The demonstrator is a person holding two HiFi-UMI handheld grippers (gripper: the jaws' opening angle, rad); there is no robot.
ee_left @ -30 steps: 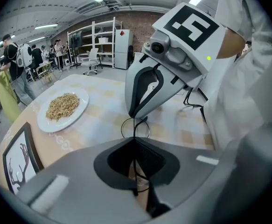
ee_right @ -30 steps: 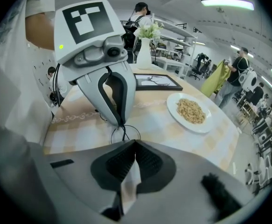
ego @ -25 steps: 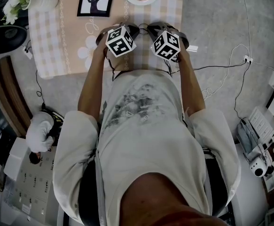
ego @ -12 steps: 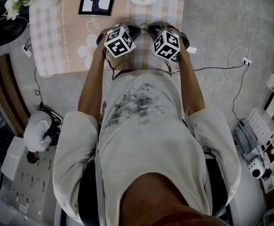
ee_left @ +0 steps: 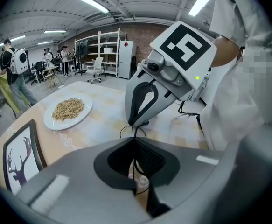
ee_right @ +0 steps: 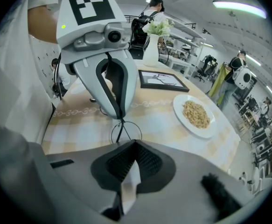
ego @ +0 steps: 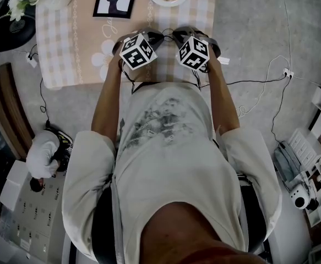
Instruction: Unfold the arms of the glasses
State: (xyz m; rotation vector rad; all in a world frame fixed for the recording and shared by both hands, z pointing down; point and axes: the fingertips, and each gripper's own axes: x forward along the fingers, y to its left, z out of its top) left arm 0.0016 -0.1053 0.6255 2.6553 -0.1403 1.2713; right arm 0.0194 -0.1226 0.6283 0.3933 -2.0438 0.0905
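Left hand-held gripper [ee_left: 135, 141] and right hand-held gripper [ee_right: 135, 143] both pinched shut on thin wire frame of glasses [ee_right: 120, 130]. Glasses held between facing tips, over near edge of surface [ego: 83, 37]. Change slight: left one eased left in head view, marker cubes a touch wider apart. Right one steady. Likely arm just starting to swing. No open arm visible yet.
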